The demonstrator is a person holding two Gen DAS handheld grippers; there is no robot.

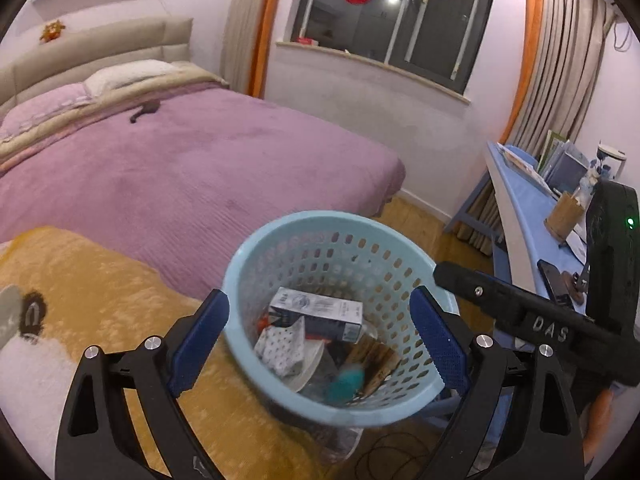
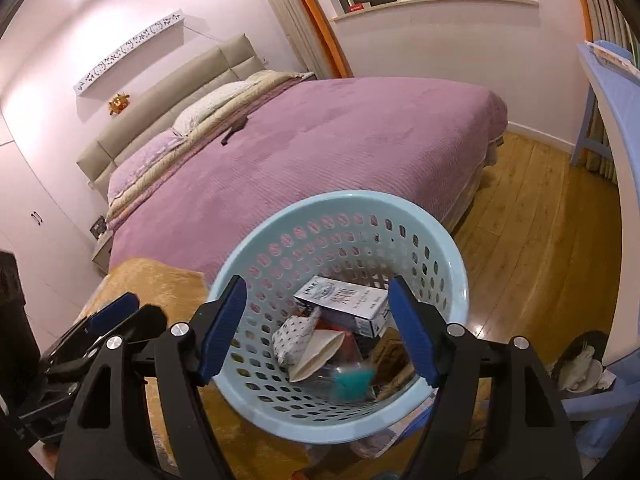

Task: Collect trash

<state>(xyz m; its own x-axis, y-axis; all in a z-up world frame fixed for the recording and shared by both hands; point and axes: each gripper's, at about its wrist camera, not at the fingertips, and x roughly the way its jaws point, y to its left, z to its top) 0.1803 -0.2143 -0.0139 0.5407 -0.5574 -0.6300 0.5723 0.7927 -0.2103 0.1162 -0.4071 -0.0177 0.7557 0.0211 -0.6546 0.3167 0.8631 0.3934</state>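
A light blue perforated basket [image 1: 248, 264] stands on the floor beside the bed and also shows in the right wrist view [image 2: 456, 264]. It holds trash: a white and dark carton [image 1: 320, 312] [image 2: 344, 300], a spotted wrapper [image 1: 280, 348] [image 2: 294, 334], a blurred teal item [image 1: 346, 386] [image 2: 352, 384] and several other scraps. My left gripper [image 1: 320, 344] is open and empty, its blue pads either side of the basket. My right gripper [image 2: 316, 328] is open and empty over the basket; its body shows in the left wrist view [image 1: 540, 320].
A bed with a purple cover [image 1: 200, 160] fills the left and back. An orange blanket [image 1: 100, 280] lies at the near bed corner. A blue desk [image 1: 532, 216] with clutter stands on the right. Wooden floor [image 2: 540, 220] lies between bed and desk.
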